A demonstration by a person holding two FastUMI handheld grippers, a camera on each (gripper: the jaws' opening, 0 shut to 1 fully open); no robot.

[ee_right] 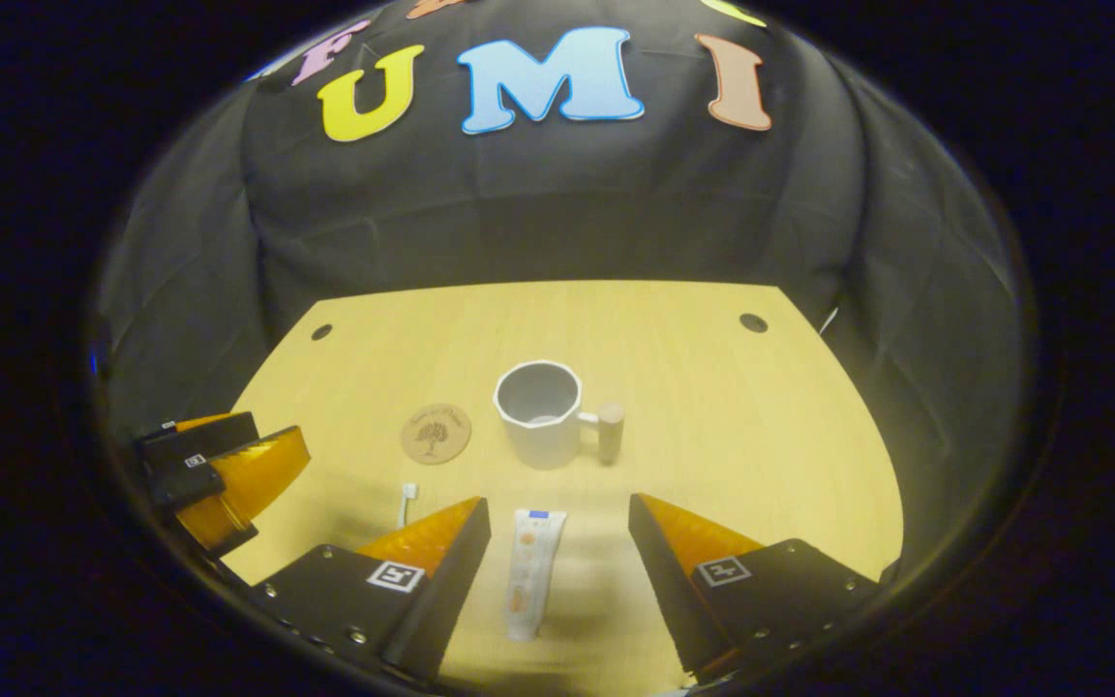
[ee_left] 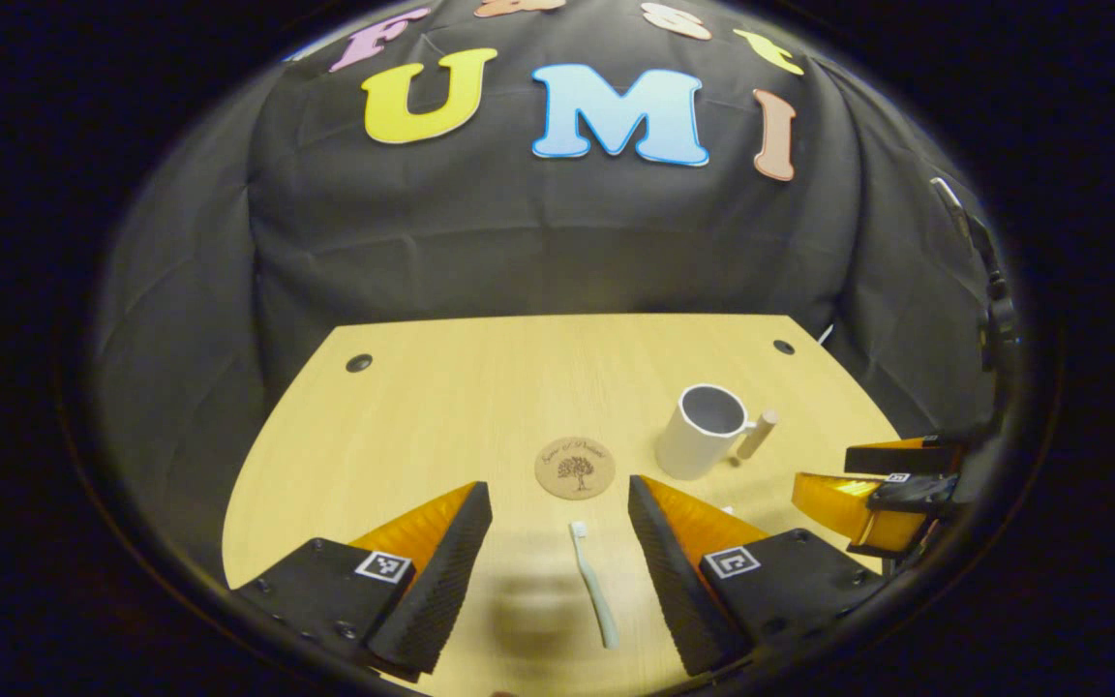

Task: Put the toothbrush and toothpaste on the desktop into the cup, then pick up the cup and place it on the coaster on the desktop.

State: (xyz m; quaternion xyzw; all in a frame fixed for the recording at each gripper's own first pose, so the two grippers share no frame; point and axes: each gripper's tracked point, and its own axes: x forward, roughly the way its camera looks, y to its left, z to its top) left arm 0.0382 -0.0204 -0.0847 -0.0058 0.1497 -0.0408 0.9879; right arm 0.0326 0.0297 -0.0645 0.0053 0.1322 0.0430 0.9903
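Note:
A white toothbrush lies flat on the wooden desktop, between the fingers of my open left gripper, which hangs just above it. A white toothpaste tube lies lengthwise between the fingers of my open right gripper. Beyond them stands a white cup with a wooden handle, upright and empty; the cup is to the front right in the left gripper view. A round cork coaster lies left of the cup. The coaster and the toothbrush head also appear in the right gripper view.
The right gripper appears at the right edge of the left gripper view, and the left gripper at the left edge of the right gripper view. Two dark cable holes sit near the desk's far corners. Black cloth surrounds the desk.

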